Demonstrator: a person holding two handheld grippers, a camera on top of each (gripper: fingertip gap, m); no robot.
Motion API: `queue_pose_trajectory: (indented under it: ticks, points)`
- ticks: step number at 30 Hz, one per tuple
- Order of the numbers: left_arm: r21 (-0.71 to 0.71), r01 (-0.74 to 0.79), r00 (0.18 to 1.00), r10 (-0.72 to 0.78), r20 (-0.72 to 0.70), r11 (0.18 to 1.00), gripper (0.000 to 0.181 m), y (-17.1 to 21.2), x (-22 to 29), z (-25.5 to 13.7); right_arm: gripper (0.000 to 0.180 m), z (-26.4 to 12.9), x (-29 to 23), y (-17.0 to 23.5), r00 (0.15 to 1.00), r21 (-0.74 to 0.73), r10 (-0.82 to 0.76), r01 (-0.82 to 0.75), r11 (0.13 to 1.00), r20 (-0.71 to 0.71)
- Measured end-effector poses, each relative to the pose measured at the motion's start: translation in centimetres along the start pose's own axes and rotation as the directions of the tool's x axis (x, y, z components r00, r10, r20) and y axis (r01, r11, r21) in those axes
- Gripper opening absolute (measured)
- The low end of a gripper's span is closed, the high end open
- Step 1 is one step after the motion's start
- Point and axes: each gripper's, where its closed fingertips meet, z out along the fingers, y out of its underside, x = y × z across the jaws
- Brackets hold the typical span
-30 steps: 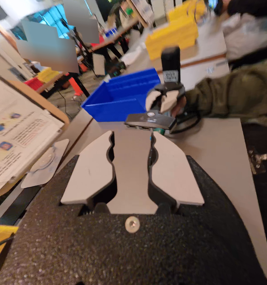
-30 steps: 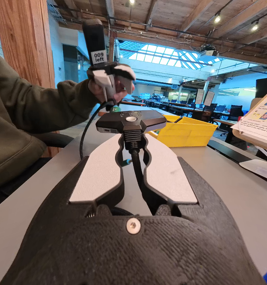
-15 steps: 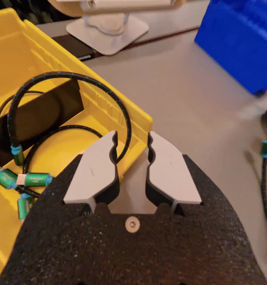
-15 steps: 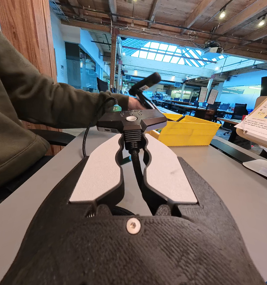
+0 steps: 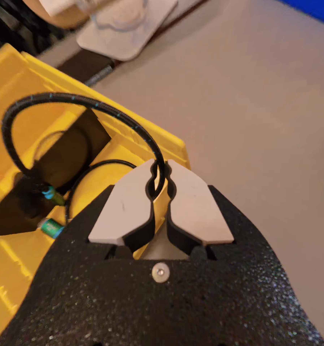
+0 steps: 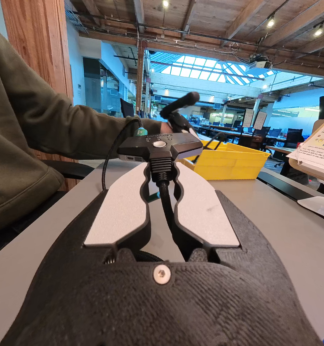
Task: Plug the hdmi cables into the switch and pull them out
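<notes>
My left gripper (image 5: 160, 164) is shut on a black braided HDMI cable (image 5: 93, 106) that arches up out of the yellow bin (image 5: 17, 93). The cable's green plug (image 5: 56, 198) hangs in the bin; another green plug (image 5: 51, 228) lies beside it. My right gripper (image 6: 161, 168) is shut on the ribbed neck of the black HDMI switch (image 6: 160, 148) and holds it above the grey table (image 6: 279, 224). One green-plugged cable (image 6: 140, 133) is plugged into the switch's far side and loops down to the table. The left gripper (image 6: 192, 133) shows over the bin in the right wrist view.
A black divider (image 5: 67, 155) stands in the yellow bin. A blue bin's corner (image 5: 314, 11) is at the far right. A clipboard on a stand (image 6: 314, 149) with a white base (image 5: 127, 35) sits behind the bin. A person's green sleeve (image 6: 45, 131) spans the left.
My left gripper swung away from the switch to the yellow bin, then closed on the arching cable. The right gripper kept hold of the switch, nearly still.
</notes>
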Motion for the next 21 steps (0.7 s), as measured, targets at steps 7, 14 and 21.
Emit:
queue_pose_trajectory:
  ticks: [7,14,21]
  points:
    - [0.305,-0.471,0.877,0.475,0.066,0.828,0.006,-7.4,6.9,-9.0,0.022,-1.0,0.3,-0.6,1.0,0.048,-0.01,0.011,0.999,-0.007]
    - [0.191,-0.777,0.598,0.798,-0.072,0.6,0.006,0.0,14.5,-9.6,0.022,-4.2,-0.4,-3.0,0.999,0.176,0.013,-0.022,0.984,0.051]
    - [0.082,-0.827,0.534,0.824,-0.19,0.556,0.007,9.4,16.6,-7.4,0.022,-4.0,-1.2,-2.3,0.996,0.133,0.02,-0.031,0.991,0.086]
